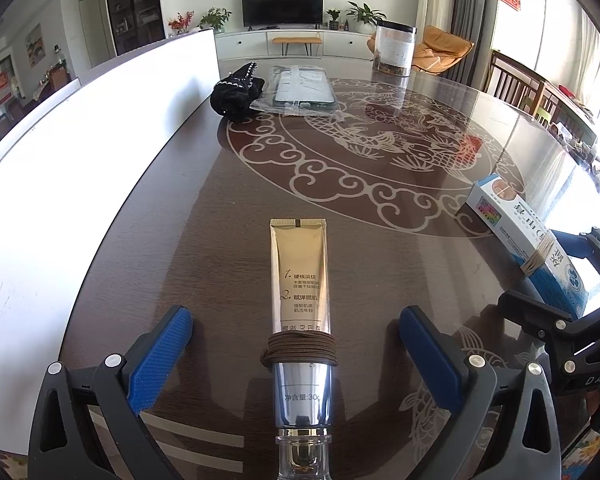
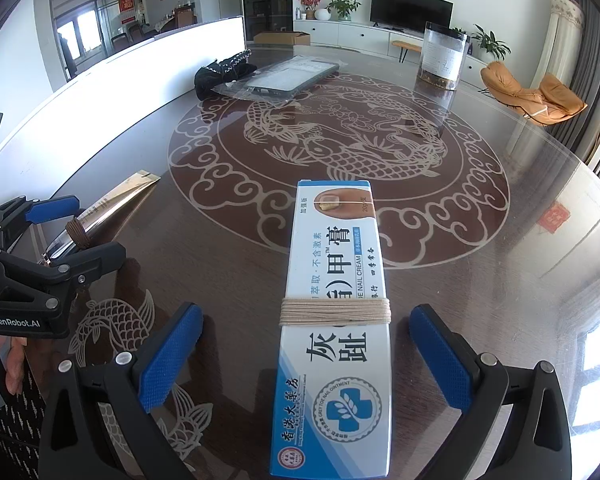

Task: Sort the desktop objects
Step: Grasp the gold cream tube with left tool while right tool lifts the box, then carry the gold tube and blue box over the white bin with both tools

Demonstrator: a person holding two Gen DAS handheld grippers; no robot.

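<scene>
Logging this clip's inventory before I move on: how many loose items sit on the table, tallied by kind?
Gold cream tube wound with brown cord: 1
Blue-white ointment box wound with beige cord: 1
Clear plastic jar with black lid: 1
Phone case in clear plastic bag: 1
Black fabric bundle: 1
Total: 5

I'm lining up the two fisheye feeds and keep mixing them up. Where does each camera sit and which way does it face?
Left wrist: on the left gripper, facing along the gold tube; right gripper at right.
Right wrist: on the right gripper, facing along the ointment box; left gripper and a hand at left.
Shared: table, jar.
</scene>
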